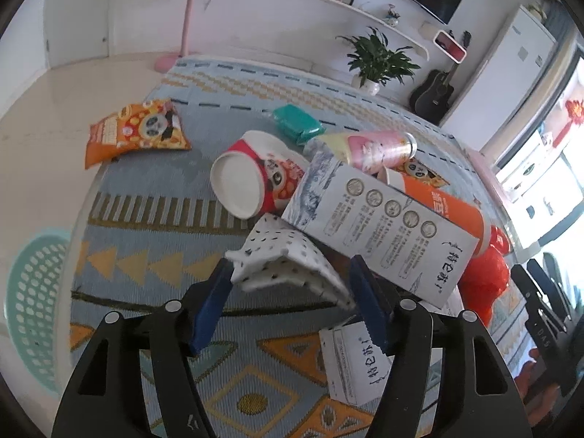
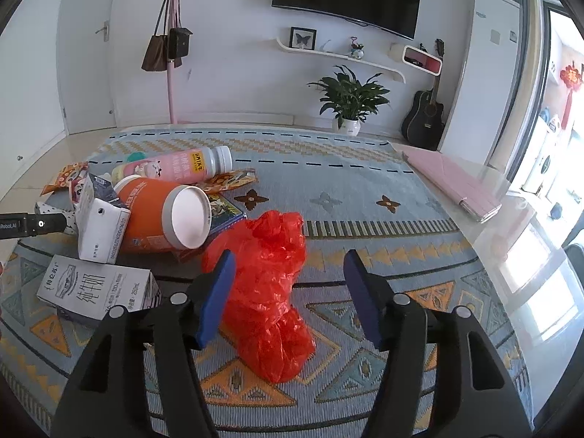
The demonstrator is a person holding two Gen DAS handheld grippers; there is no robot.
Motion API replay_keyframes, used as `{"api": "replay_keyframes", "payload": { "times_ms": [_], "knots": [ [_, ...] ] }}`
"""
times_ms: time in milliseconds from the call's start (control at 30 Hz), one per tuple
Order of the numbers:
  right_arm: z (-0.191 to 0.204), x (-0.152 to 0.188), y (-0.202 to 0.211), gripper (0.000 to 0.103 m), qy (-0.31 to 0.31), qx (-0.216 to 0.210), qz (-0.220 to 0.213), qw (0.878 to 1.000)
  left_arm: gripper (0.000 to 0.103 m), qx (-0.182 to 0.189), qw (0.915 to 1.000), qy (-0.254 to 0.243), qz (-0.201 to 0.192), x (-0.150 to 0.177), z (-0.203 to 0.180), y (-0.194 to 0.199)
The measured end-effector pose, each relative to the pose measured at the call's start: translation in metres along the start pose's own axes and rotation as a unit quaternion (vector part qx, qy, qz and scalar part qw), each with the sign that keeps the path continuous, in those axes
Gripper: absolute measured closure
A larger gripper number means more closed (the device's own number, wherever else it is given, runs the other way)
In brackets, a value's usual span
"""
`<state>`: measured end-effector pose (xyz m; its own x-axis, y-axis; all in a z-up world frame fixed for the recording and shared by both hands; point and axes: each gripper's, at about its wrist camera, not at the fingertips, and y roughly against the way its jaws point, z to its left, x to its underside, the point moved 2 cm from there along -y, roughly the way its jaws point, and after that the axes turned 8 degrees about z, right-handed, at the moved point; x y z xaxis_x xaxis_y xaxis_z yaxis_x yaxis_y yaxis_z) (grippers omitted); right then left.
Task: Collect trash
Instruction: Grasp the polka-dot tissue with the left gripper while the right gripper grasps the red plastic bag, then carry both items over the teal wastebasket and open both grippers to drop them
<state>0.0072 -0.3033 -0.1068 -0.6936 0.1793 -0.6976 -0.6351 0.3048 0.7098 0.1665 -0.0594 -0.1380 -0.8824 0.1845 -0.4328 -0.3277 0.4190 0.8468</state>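
Green basket (image 1: 36,306) blurring and running off the left edge, small milk carton (image 1: 350,361) hiding partly behind a gripper finger, orange tube (image 1: 452,211) disappearing under the large carton (image 1: 379,233)

1. The right gripper (image 2: 288,284) hangs over the patterned rug (image 2: 365,197), its blue-padded jaws spread wide.
2. A crumpled red plastic bag (image 2: 272,292) lies between the jaws, nearer the left pad; contact cannot be judged.
3. Ahead and left, an orange tube (image 2: 160,215) lies on its side, white end facing the gripper.
4. A pink bottle (image 2: 182,166) lies beyond the tube.
5. Two white milk cartons (image 2: 98,284) sit left of the gripper.
6. The left gripper (image 2: 33,224) shows at the far left edge.
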Motion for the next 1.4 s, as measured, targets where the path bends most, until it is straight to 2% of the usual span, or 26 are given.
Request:
{"api": "replay_keyframes", "payload": {
  "times_ms": [33, 100, 167, 233, 267, 333, 433, 467, 500, 533, 600, 667, 800, 867, 967, 1000, 1067, 1133, 1167, 1233, 1367, 1400],
  "knots": [
    [0.000, 0.000, -0.001, 0.041, -0.002, -0.002, 0.001, 1.000, 0.033, 0.003, 1.0000, 0.001, 0.002, 0.001, 0.001, 0.000],
    [-0.001, 0.001, -0.002, 0.041, -0.005, -0.005, 0.002, 1.000, 0.018, 0.030, 0.9995, 0.007, 0.005, 0.004, 0.005, 0.002],
    [-0.003, 0.002, -0.003, 0.040, -0.008, -0.004, 0.002, 1.000, 0.019, 0.030, 0.9995, 0.010, 0.005, 0.005, 0.008, 0.001],
    [-0.005, 0.004, -0.005, 0.040, -0.012, -0.004, 0.004, 1.000, 0.028, 0.013, 0.9995, 0.017, 0.021, 0.004, 0.011, -0.007],
    [-0.005, 0.005, -0.006, 0.040, -0.013, -0.004, 0.007, 1.000, 0.038, 0.001, 0.9988, 0.020, 0.044, 0.005, 0.012, -0.017],
    [-0.005, 0.006, -0.007, 0.040, -0.013, -0.004, 0.010, 1.000, 0.039, -0.016, 0.9990, 0.000, 0.042, 0.005, 0.007, -0.019],
    [-0.005, 0.007, -0.006, 0.040, -0.009, -0.003, 0.008, 1.000, 0.049, -0.061, 0.9961, -0.032, 0.055, 0.008, -0.002, -0.023],
    [-0.006, 0.007, -0.006, 0.040, -0.008, -0.003, 0.007, 1.000, 0.059, -0.071, 0.9950, -0.039, 0.058, 0.008, -0.004, -0.024],
    [-0.007, 0.006, -0.006, 0.040, -0.008, -0.002, 0.007, 1.000, 0.068, -0.074, 0.9946, -0.045, 0.056, 0.009, -0.006, -0.024],
    [-0.007, 0.006, -0.006, 0.039, -0.009, -0.002, 0.006, 1.000, 0.070, -0.069, 0.9949, -0.050, 0.055, 0.010, -0.008, -0.024],
    [-0.009, 0.004, -0.007, 0.039, -0.013, -0.004, 0.007, 1.000, 0.086, -0.057, 0.9956, -0.056, 0.049, 0.011, -0.012, -0.021],
    [-0.013, 0.002, -0.007, 0.039, -0.018, -0.010, 0.010, 1.000, 0.089, -0.061, 0.9954, -0.062, 0.041, 0.012, -0.016, -0.017],
    [-0.017, 0.000, -0.011, 0.026, -0.017, -0.038, 0.025, 0.999, 0.090, -0.066, 0.9958, -0.059, 0.023, 0.013, -0.019, -0.002],
    [-0.014, -0.001, -0.020, 0.025, -0.010, -0.047, 0.039, 0.998, 0.090, -0.064, 0.9961, -0.059, 0.017, 0.014, -0.017, 0.004],
    [-0.012, -0.006, -0.050, 0.025, -0.019, -0.060, 0.084, 0.994, 0.090, -0.063, 0.9961, -0.061, 0.008, 0.017, -0.017, 0.010],
    [-0.012, -0.007, -0.061, 0.025, -0.028, -0.082, 0.105, 0.991, 0.090, -0.062, 0.9962, -0.061, 0.006, 0.019, -0.018, 0.013],
    [-0.014, -0.007, -0.069, 0.035, -0.054, -0.122, 0.118, 0.984, 0.090, -0.060, 0.9965, -0.058, 0.003, 0.022, -0.016, 0.018],
    [-0.013, -0.007, -0.070, 0.068, -0.055, -0.140, 0.123, 0.981, 0.090, -0.056, 0.9969, -0.055, -0.001, 0.026, -0.013, 0.024],
    [-0.011, -0.008, -0.066, 0.069, -0.052, -0.149, 0.121, 0.980, 0.090, -0.054, 0.9971, -0.054, -0.005, 0.026, -0.012, 0.028],
    [-0.007, -0.009, -0.056, 0.078, -0.041, -0.132, 0.113, 0.984, 0.090, -0.046, 0.9977, -0.048, -0.012, 0.027, -0.010, 0.035],
    [-0.004, -0.020, -0.016, 0.081, -0.022, -0.100, 0.070, 0.992, 0.090, -0.024, 0.9986, -0.023, -0.040, 0.026, 0.000, 0.069],
    [0.000, -0.028, 0.004, 0.081, -0.008, -0.093, 0.049, 0.994, 0.090, -0.021, 0.9985, -0.020, -0.046, 0.026, 0.001, 0.076]
  ]
}}
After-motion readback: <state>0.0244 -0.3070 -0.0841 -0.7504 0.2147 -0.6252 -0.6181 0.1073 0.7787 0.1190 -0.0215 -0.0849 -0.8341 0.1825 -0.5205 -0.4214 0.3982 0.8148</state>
